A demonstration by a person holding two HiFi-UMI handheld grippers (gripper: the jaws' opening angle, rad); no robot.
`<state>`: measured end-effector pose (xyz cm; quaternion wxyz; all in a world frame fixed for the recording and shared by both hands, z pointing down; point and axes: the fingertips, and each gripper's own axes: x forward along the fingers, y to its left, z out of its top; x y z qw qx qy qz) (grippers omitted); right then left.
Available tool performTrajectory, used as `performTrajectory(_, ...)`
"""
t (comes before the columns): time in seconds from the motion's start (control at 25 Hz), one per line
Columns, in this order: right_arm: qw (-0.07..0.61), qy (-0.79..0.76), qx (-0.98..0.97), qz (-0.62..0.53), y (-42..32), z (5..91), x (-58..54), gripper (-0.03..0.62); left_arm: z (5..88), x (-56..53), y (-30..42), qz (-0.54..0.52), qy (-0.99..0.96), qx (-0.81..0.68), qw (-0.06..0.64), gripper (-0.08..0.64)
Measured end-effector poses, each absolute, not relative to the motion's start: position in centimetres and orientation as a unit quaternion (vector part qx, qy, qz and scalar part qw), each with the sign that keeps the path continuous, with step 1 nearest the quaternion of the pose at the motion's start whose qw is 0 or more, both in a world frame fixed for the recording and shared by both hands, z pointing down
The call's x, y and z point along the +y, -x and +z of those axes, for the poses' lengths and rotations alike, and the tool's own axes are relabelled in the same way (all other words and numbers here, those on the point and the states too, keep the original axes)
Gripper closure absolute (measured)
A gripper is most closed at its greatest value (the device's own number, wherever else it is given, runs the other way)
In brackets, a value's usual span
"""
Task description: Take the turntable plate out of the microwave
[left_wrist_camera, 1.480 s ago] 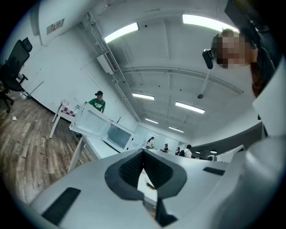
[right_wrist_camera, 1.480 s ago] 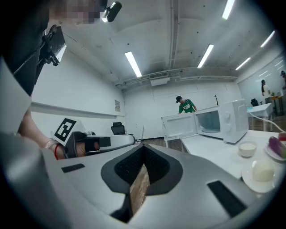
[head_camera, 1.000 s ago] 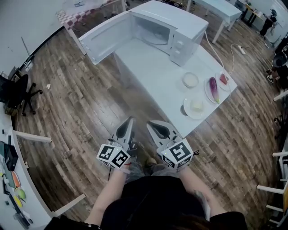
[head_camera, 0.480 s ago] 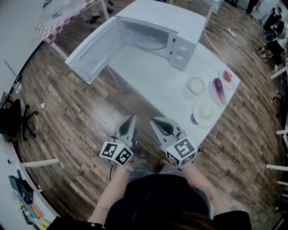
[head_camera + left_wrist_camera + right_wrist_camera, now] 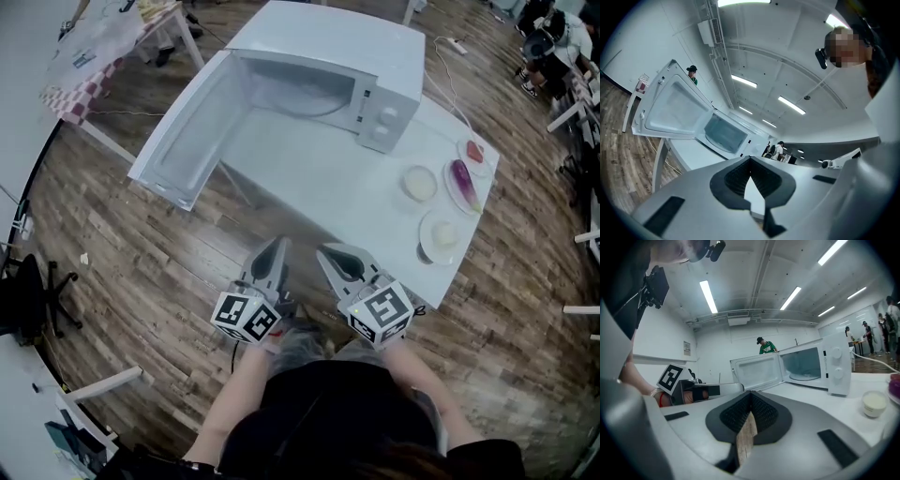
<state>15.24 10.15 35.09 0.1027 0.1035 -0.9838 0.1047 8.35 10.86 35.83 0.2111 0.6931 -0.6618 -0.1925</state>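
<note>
Left hand-held gripper (image 5: 277,246) and right hand-held gripper (image 5: 325,253) are both clenched on nothing, each pair of jaws pressed together with only room showing past the tips. They ride side by side in front of the person's waist, over the wooden floor (image 5: 178,272) and just short of the near edge of the tabletop (image 5: 309,178). That carriage reads as an approach: with nothing to hold yet, shut jaws are the compact way to bring 2 tools in. The microwave (image 5: 375,52) stands at the far end of the tabletop, and its door (image 5: 183,141) is swung fully out to the left, so the cavity mouth faces the person unobstructed. The turntable plate (image 5: 314,101) lies flat on the cavity floor, well apart from both tools and untouched. A small bowl (image 5: 420,183) and 2 dishes, one carrying an eggplant (image 5: 463,176), sit off along the right side. This leaves the stretch in front of the cavity bare, probably as the landing spot. My guess is that a jaw must open before it can take the glass rim.
</note>
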Motion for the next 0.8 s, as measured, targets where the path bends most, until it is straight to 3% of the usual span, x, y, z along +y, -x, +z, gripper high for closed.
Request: performTrajectory(0.8, 0.096, -0.152, -0.978, 0.111, -8.5, 36.0, 9.1, 0.572, 37.1, 10.6, -0.6, -0.211, -0.707, -0.638, 0.221, 0.549)
